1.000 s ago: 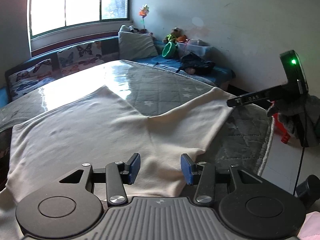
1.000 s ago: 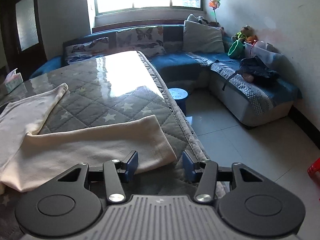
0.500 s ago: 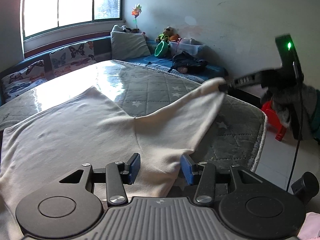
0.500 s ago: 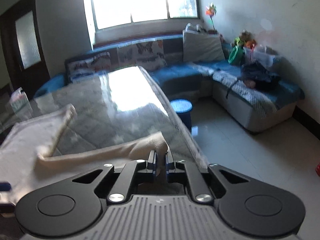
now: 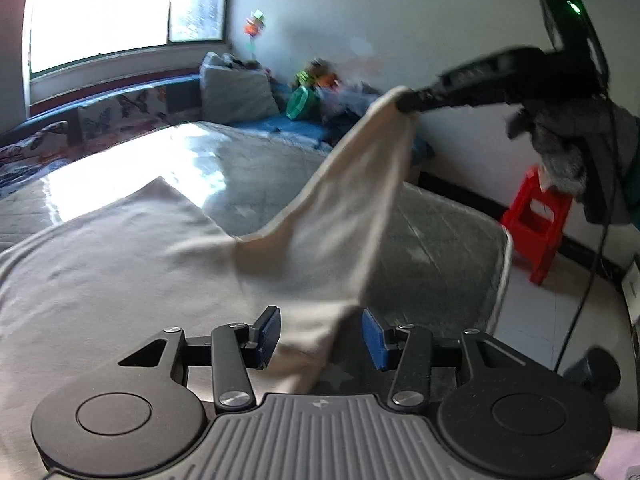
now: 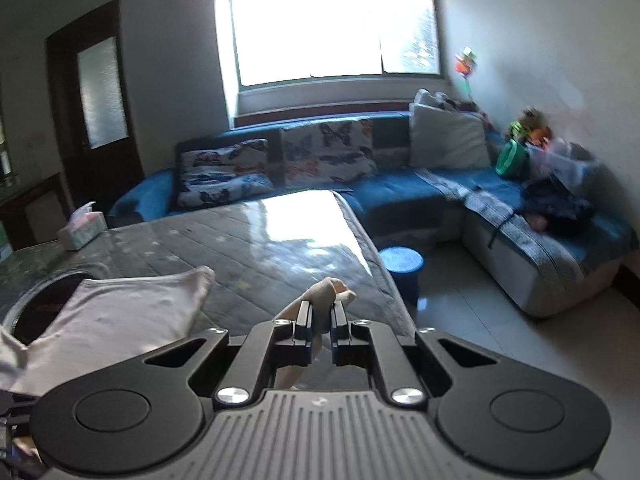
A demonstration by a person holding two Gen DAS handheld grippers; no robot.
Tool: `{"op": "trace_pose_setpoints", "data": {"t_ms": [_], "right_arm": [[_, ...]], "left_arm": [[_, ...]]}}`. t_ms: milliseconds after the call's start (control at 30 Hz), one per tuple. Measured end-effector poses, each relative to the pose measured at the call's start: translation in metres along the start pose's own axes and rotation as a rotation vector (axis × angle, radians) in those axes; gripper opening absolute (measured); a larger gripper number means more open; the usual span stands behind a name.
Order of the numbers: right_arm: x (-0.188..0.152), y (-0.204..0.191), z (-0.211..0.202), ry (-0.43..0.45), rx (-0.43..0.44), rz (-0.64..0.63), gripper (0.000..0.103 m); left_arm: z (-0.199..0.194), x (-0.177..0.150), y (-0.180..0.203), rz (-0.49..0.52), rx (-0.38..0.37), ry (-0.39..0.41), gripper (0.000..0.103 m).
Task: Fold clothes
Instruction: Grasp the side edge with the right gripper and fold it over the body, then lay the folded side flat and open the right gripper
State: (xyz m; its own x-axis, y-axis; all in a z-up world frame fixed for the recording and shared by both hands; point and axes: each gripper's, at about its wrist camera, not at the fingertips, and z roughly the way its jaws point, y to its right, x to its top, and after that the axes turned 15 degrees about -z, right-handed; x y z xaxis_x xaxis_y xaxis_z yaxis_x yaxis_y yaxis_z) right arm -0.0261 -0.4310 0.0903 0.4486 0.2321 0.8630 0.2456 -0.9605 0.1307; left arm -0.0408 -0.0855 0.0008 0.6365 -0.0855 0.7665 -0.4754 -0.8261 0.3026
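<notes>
Looking along our left gripper (image 5: 321, 338), we see its blue pads standing well apart with a fold of the cream garment (image 5: 120, 272) lying between them, untouched by either pad. The garment is spread over the grey quilted table cover (image 5: 436, 248). One of its sleeves (image 5: 352, 200) is lifted off the table and stretched up to the right, where the tips of our right gripper (image 5: 404, 103) pinch its end. A grey sleeve of the person (image 5: 568, 148) shows behind that tool, blurred. A red stool (image 5: 536, 224) stands on the floor past the table's corner, near the wall.

From the right wrist we see the right gripper (image 6: 321, 322) clamped tight on the bunched sleeve end (image 6: 328, 292), which pokes out just above the closed fingertips; the jaws have just closed on it. The garment's other sleeve (image 6: 132, 308) lies flat on the table cover (image 6: 248, 248) to the left. A tissue box (image 6: 82, 230) sits at the table's far left edge. A blue stool (image 6: 401, 261) stands on the floor just beside the table, and a blue sofa (image 6: 400, 192) with butterfly cushions (image 6: 324, 152) runs under the window (image 6: 332, 28).
</notes>
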Motion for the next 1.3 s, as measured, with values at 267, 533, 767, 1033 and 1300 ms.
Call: {"op": "trace_pose_setpoints", "data": {"t_ms": [267, 533, 767, 1033, 1300], "right_arm": [[0.046, -0.055, -0.013, 0.048, 0.128, -0.14, 0.007], [0.073, -0.137, 0.003, 0.049, 0.332, -0.266, 0.007], [0.074, -0.204, 0.033, 0.012, 0.487, -0.345, 0.007], [0.048, -0.259, 0.075, -0.09, 0.607, -0.385, 0.008], [0.036, -0.274, 0.08, -0.126, 0.667, -0.402, 0.021]], "left_arm": [[-0.037, 0.007, -0.048, -0.137, 0.086, 0.08, 0.055], [-0.063, -0.008, -0.083, -0.219, 0.164, 0.108, 0.058], [-0.081, -0.021, -0.1, -0.273, 0.206, 0.118, 0.059], [-0.092, -0.027, -0.111, -0.318, 0.247, 0.13, 0.061], [-0.091, -0.028, -0.114, -0.335, 0.264, 0.124, 0.061]]}}
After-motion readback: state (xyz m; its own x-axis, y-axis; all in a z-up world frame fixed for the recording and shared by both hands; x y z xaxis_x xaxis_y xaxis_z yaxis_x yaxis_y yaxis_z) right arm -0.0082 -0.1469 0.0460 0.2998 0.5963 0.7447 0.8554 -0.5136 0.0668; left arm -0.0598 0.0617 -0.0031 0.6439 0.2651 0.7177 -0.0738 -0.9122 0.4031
